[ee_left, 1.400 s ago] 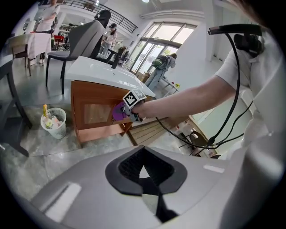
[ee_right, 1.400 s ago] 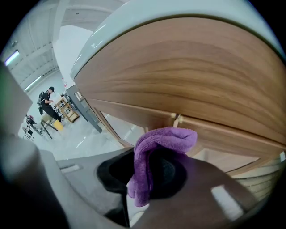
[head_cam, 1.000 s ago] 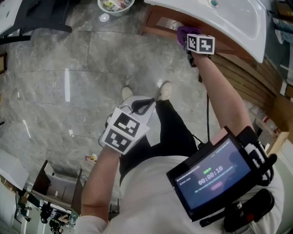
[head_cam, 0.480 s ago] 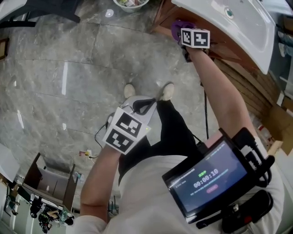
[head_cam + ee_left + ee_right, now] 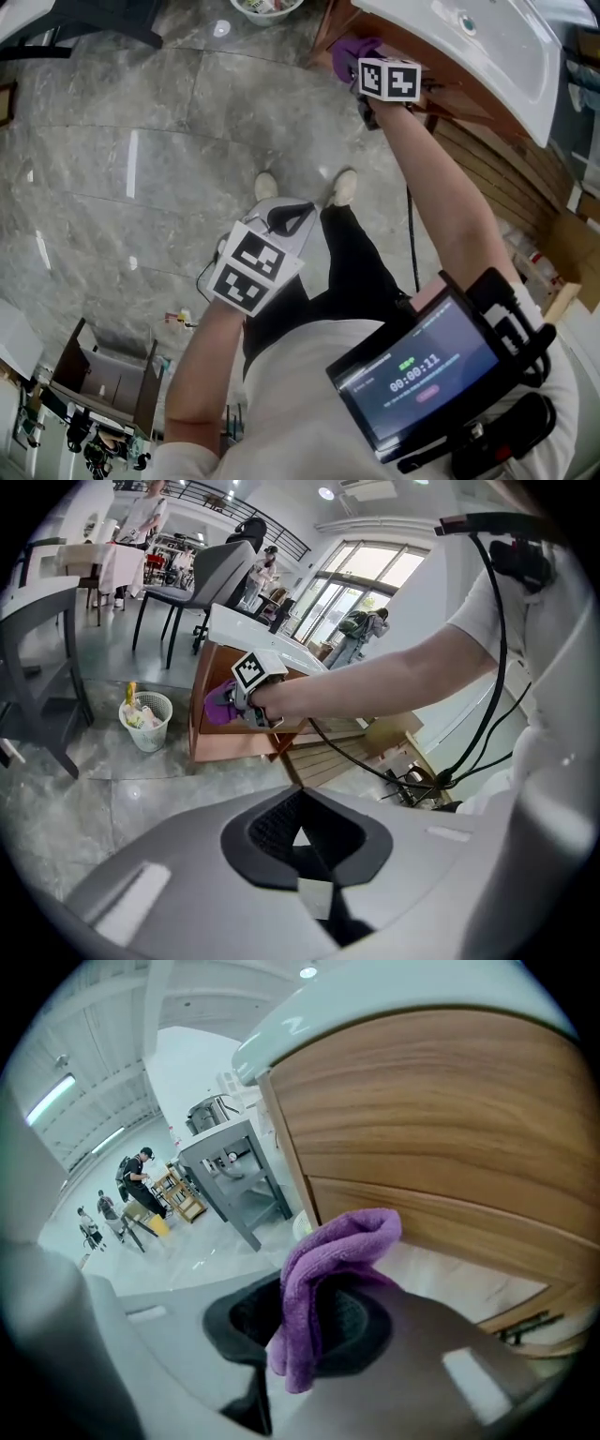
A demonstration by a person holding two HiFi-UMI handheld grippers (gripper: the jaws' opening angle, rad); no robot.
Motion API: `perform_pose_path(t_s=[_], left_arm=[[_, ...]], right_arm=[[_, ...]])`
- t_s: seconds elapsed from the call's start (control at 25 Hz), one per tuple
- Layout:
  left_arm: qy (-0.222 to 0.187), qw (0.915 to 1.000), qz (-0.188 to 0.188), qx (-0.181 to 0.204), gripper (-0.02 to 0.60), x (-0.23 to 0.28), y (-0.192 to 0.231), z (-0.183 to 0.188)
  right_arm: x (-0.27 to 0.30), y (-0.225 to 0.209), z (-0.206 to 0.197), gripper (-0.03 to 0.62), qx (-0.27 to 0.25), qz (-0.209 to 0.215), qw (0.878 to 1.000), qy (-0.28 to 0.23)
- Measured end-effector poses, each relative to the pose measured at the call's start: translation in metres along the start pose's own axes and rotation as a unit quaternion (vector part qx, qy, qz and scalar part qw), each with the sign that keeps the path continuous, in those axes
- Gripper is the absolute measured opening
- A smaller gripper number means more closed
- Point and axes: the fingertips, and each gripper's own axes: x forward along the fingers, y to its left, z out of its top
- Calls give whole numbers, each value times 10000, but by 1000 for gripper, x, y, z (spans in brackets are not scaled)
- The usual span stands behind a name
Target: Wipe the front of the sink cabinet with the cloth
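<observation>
One shift; right gripper (image 5: 366, 73) slid cloth (image 5: 347, 54) leftward.

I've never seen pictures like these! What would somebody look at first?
Probably the bright purple cloth, pinched in the right hand-held gripper and held close to the wooden cabinet front under the white sink. Next comes the left hand-held gripper, shut and empty, at the person's side above the grey floor.

Grey marble floor (image 5: 112, 122), white wastebasket (image 5: 150, 735)
</observation>
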Motion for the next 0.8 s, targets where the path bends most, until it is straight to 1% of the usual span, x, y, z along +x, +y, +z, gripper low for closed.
perform_pose_path(t_s=[0.16, 0.28, 0.48, 0.6, 0.8], left_arm=[[39, 9997, -142, 168, 5, 10, -12, 12], [104, 9988, -325, 358, 5, 25, -26, 22], [343, 9944, -664, 749, 5, 60, -58, 42], [399, 9915, -867, 881, 5, 87, -81, 56], [584, 9871, -1020, 1083, 5, 132, -113, 73]], right_arm=[[-30, -14, -21, 72, 186, 12, 9998, -35], [-60, -41, -45, 72, 485, -154, 9987, -85], [-122, -107, -94, 72, 918, -477, 9946, -131], [-155, -155, -123, 72, 1081, -658, 9919, -103], [-206, -240, -166, 72, 1297, -1131, 9851, -62]])
